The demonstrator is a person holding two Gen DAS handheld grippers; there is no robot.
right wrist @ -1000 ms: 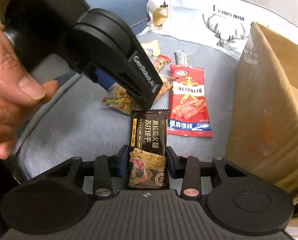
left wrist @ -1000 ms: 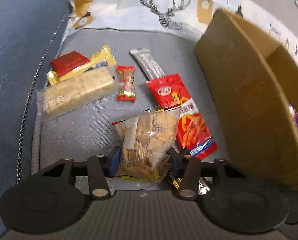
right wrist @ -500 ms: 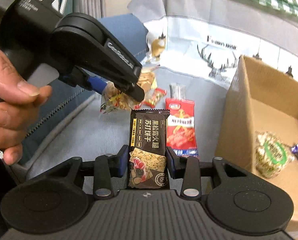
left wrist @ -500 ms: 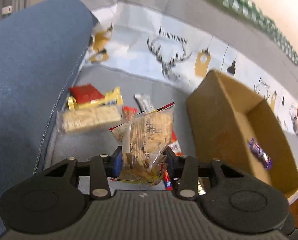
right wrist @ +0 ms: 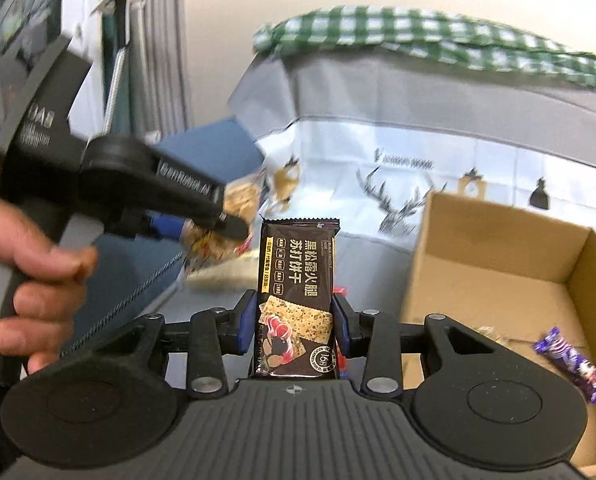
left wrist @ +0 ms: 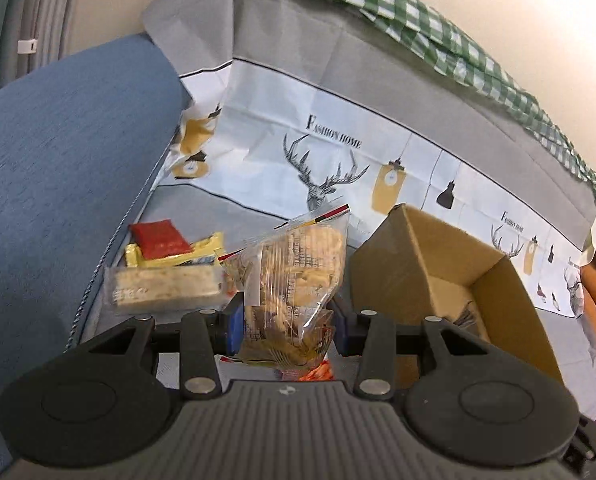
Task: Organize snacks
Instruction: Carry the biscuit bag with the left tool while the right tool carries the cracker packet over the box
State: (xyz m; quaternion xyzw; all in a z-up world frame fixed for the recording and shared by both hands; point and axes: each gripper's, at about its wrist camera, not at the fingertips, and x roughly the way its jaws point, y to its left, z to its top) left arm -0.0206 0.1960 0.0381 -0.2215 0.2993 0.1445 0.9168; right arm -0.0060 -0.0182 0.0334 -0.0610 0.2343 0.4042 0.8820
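**Two snacks held beside the box**

Two grippers each carry a packet. On the left we see a red packet [left wrist: 160,238] lying on a yellow one [left wrist: 178,256], with a clear pack of biscuits [left wrist: 166,286] in front, all on the grey cushion [left wrist: 202,208]. Our left gripper [left wrist: 288,322] is clamped on a clear bag of crackers [left wrist: 298,276], held off the cushion. Our right gripper [right wrist: 294,324] grips a dark biscuit bar [right wrist: 296,296] upright. At right the cardboard box [right wrist: 493,248] stands open, a purple candy [right wrist: 571,364] lying inside it.
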